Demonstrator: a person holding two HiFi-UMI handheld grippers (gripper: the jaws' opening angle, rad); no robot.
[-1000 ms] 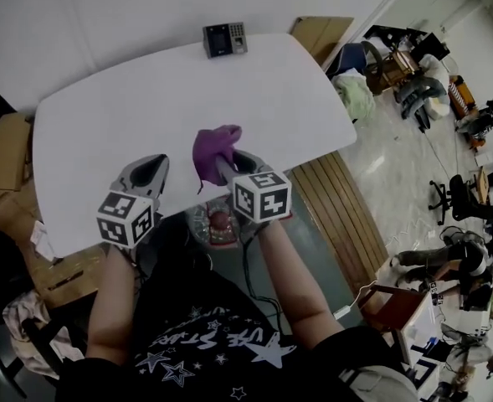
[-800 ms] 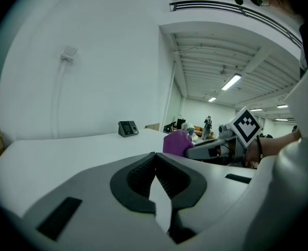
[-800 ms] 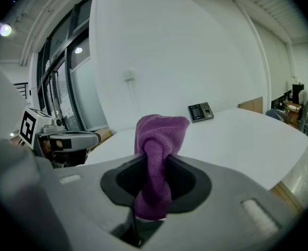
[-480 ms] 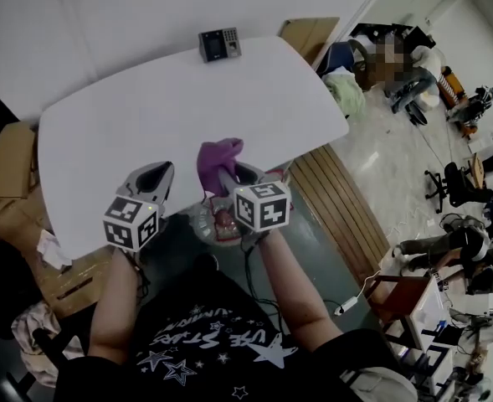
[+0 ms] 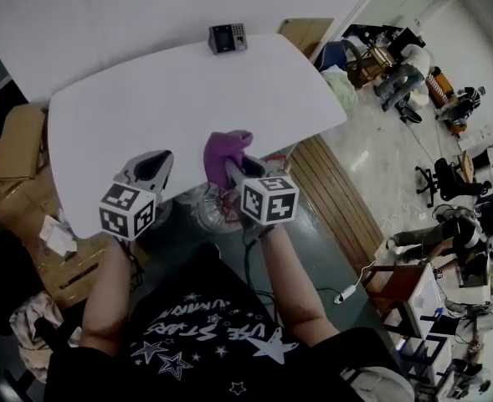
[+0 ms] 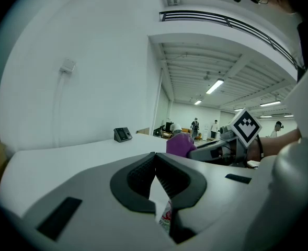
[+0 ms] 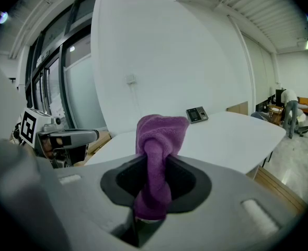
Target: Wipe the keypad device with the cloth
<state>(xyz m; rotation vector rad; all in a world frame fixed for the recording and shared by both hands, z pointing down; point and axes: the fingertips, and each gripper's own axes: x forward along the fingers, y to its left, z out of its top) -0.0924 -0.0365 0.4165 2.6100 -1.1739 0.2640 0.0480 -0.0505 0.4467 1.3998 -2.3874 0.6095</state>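
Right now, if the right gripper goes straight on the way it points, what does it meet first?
Probably nothing close: the right gripper, shut on the purple cloth, points across the white table; the keypad device sits right of that line, depth unclear.

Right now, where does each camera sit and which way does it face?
Head view: on the person's head, steeply down at the table; both forearms, left gripper, right gripper show.
Left gripper view: on that gripper, along its shut jaws across the table; right gripper shows.
Right gripper view: along jaws clamping the cloth; left gripper shows.
Shared: all three show the keypad device.
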